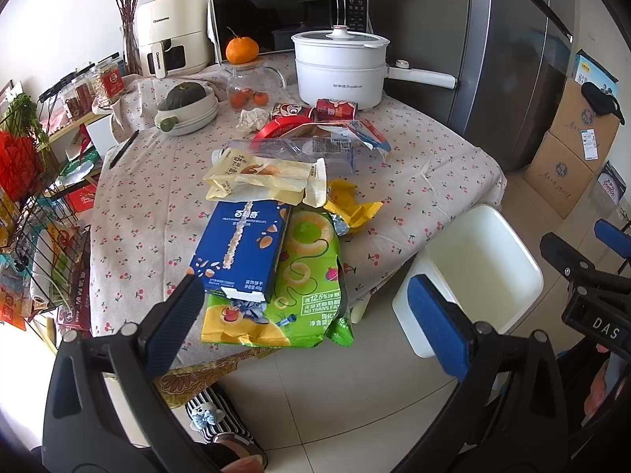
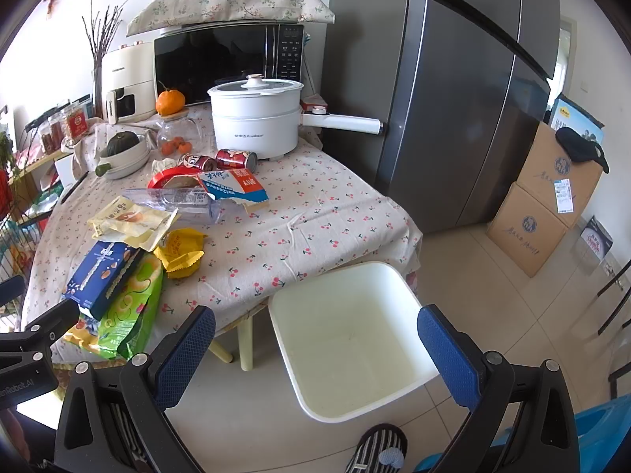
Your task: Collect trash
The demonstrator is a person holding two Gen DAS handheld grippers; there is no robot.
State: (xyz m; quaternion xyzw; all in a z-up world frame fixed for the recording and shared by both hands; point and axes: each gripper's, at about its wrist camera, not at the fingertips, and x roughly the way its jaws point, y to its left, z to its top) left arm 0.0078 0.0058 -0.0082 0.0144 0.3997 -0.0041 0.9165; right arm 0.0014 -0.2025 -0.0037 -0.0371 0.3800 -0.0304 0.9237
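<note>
You're at the start: nothing collected, white bin (image 2: 347, 354) empty on the floor, tucked just beside the table's (image 2: 315, 213) near edge. Both grippers idle. Left gripper (image 1: 311, 323) has its jaws spread wide, holding nothing, hovering at the table's near edge with the blue biscuit box (image 1: 240, 252) at its 11 o'clock, the left pad nearly at the box corner. Right gripper (image 2: 315, 354) is also wide and empty, hanging above the bin.

The trash is piled on the table, running from near to far:
- blue biscuit box on top of the green snack bag (image 1: 299, 287)
- yellow wrapper (image 1: 351, 205) at the box's 2 o'clock
- pale cream packet (image 1: 260, 177) at its 12
- clear plastic bottle (image 1: 299, 149) beyond that
- torn milk carton (image 2: 236, 189), two red cans (image 2: 217, 161), crumpled tissue (image 1: 252, 118) farthest out

Likely next step: take the box first, since it's closest and on top. You'd need to ease the left gripper forward, straddle the box's short end, close, then swing toward 3 o'clock to the bin. The box overhangs the bag, so a loose grab may drag the bag along.
</note>
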